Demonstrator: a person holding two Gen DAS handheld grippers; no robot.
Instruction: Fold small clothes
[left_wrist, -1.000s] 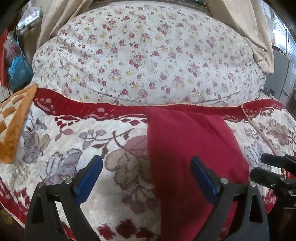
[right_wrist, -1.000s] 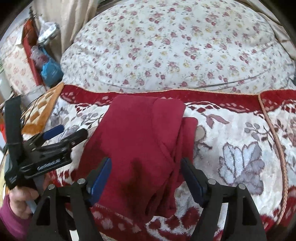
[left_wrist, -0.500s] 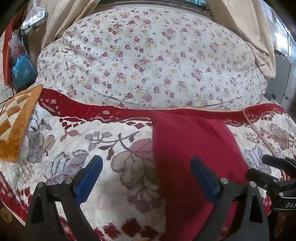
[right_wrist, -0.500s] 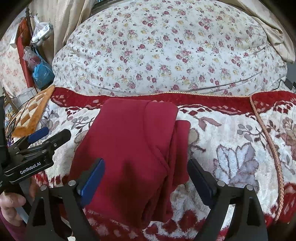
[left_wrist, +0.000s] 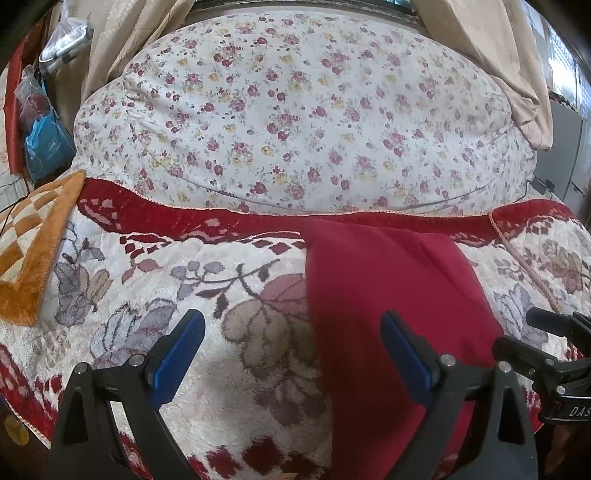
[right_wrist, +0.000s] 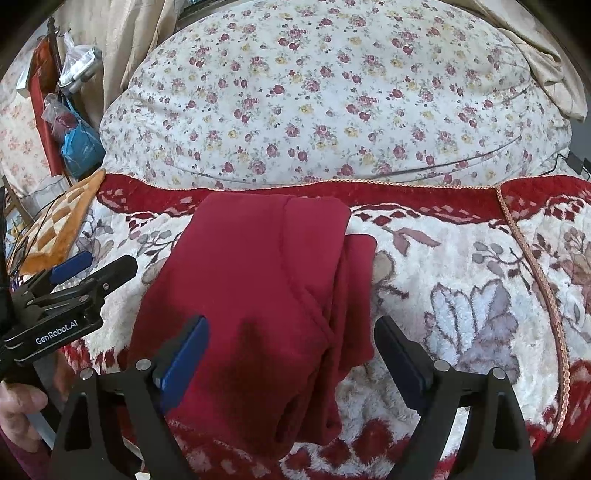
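Between and ahead of the right gripper (right_wrist: 291, 343) fingers lies the red garment (right_wrist: 258, 288), folded into a long strip on the floral blanket (right_wrist: 461, 266). R tongs spread wide, nothing pinched; blue pad of the left-hand finger (right_wrist: 184, 360) hangs over the cloth's near part, the other finger (right_wrist: 400, 363) sits over bare blanket just right of the cloth edge. Can't tell whether either tip touches the fabric. Garment has a top layer w/ a seam running down it, plus a narrower layer sticking out along its right side. Far end of the cloth reaches the blanket's red border, just short of the flowered quilt (right_wrist: 332, 92) heaped beyond.

In the left wrist view, the left gripper (left_wrist: 291, 350) is also spread wide & holding nothing. Its right-hand finger (left_wrist: 404, 354) is over the red garment (left_wrist: 388, 295); its left-hand finger (left_wrist: 177, 354) is over the leaf pattern of the floral blanket (left_wrist: 184, 258), well left of the cloth. So the cloth's left edge runs between the L tongs, nearer the right-hand finger.

R gripper's black tips show at the right edge of the left view, beside the cloth; L gripper shows at the left edge of the right view, beside the cloth's left edge, w/ the person's hand (right_wrist: 18, 410) below it.

Far left of both tongs: an orange checkered mat (left_wrist: 29, 251) at the blanket's edge, a blue bag (left_wrist: 46, 147) beyond it. Beige curtains (left_wrist: 122, 44) hang behind the quilt.
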